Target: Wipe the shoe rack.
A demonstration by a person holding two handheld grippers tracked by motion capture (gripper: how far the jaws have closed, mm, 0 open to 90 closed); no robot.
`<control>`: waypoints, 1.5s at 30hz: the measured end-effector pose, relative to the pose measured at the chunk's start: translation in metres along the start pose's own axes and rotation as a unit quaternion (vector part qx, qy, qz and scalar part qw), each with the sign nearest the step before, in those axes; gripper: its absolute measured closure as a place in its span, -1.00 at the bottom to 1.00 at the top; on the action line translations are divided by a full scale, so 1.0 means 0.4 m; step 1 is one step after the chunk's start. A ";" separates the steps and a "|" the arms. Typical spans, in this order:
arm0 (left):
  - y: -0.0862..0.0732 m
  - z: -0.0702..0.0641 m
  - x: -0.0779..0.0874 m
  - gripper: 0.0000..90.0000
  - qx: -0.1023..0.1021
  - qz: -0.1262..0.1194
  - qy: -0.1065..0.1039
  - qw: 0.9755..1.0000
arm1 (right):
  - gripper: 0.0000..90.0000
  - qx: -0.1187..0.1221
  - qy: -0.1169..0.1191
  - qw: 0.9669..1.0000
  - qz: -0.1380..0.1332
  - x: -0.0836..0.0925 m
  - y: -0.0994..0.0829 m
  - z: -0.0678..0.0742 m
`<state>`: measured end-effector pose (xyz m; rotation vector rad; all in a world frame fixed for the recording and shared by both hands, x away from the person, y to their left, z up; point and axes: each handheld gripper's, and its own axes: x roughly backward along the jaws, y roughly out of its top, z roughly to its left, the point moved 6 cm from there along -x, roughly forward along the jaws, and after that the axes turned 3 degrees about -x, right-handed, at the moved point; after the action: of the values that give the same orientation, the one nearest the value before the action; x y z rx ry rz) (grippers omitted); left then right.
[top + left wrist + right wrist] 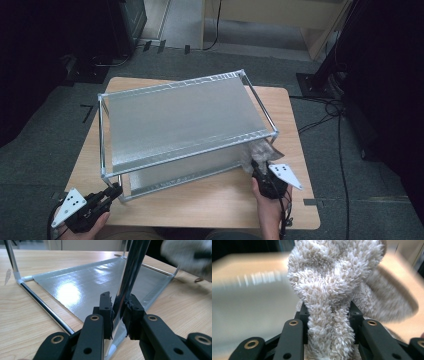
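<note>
A metal-tube rack (185, 120) with two silvery shelves stands on the wooden table (215, 200). My left gripper (116, 190) is at its front left corner. In the left gripper view this gripper (119, 305) is shut on the upright chrome post (130, 272), just above the lower shelf (82, 285). My right gripper (260, 167) is at the rack's front right corner, low beside the lower shelf. It is shut on a fluffy beige plush cloth (260, 151). In the right gripper view the plush (332, 277) bulges out above the gripper (328, 312).
The rack covers most of the table, which leaves a strip of wood along the front edge and at the right. Grey carpet surrounds the table. Cables (330, 107) and a dark stand foot (312, 82) lie on the floor at the right.
</note>
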<state>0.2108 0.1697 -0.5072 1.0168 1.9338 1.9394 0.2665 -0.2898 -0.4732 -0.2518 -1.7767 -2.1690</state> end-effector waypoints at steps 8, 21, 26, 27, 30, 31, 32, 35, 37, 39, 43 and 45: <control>0.000 0.000 -0.001 0.75 -0.001 0.001 -0.001 1.000 | 0.46 -0.014 -0.020 1.000 0.009 -0.018 -0.008 -0.016; -0.001 -0.002 -0.001 0.75 -0.001 0.000 -0.005 1.000 | 0.45 -0.088 -0.014 0.996 0.030 -0.047 -0.030 -0.032; -0.001 -0.002 -0.001 0.75 -0.001 -0.001 -0.005 1.000 | 0.43 -0.080 0.000 0.996 -0.050 0.005 0.053 -0.001; -0.001 -0.001 -0.001 0.74 -0.001 0.000 -0.006 1.000 | 0.43 -0.082 0.003 0.995 -0.052 0.008 0.058 0.003; -0.001 -0.003 -0.002 0.74 0.000 0.000 -0.008 1.000 | 0.42 -0.069 0.011 0.996 -0.049 0.006 0.053 0.020; -0.001 -0.004 -0.002 0.74 0.000 0.001 -0.009 1.000 | 0.42 -0.057 0.017 0.997 -0.048 0.003 0.049 0.031; -0.001 -0.006 -0.002 0.74 0.000 0.001 -0.009 1.000 | 0.42 -0.046 0.023 0.998 -0.044 -0.002 0.043 0.044; -0.002 -0.010 -0.004 0.74 -0.002 0.002 -0.013 1.000 | 0.42 -0.021 0.044 0.999 -0.023 -0.021 0.018 0.086; -0.002 -0.011 -0.004 0.74 -0.004 0.002 -0.013 1.000 | 0.42 -0.004 0.058 0.998 0.000 -0.044 -0.009 0.116; -0.002 -0.011 -0.004 0.74 -0.003 0.002 -0.014 1.000 | 0.41 0.005 0.067 0.998 0.021 -0.066 -0.035 0.133; -0.002 -0.012 -0.004 0.74 -0.002 0.002 -0.015 1.000 | 0.41 0.015 0.075 0.994 0.081 -0.120 -0.112 0.166; -0.002 -0.013 -0.005 0.74 -0.004 0.003 -0.016 1.000 | 0.41 0.027 0.079 0.992 0.099 -0.134 -0.140 0.187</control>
<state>0.2088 0.1644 -0.5080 1.0456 1.9069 1.9195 0.2913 -0.1997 -0.5271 -0.2259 -1.6468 -1.9439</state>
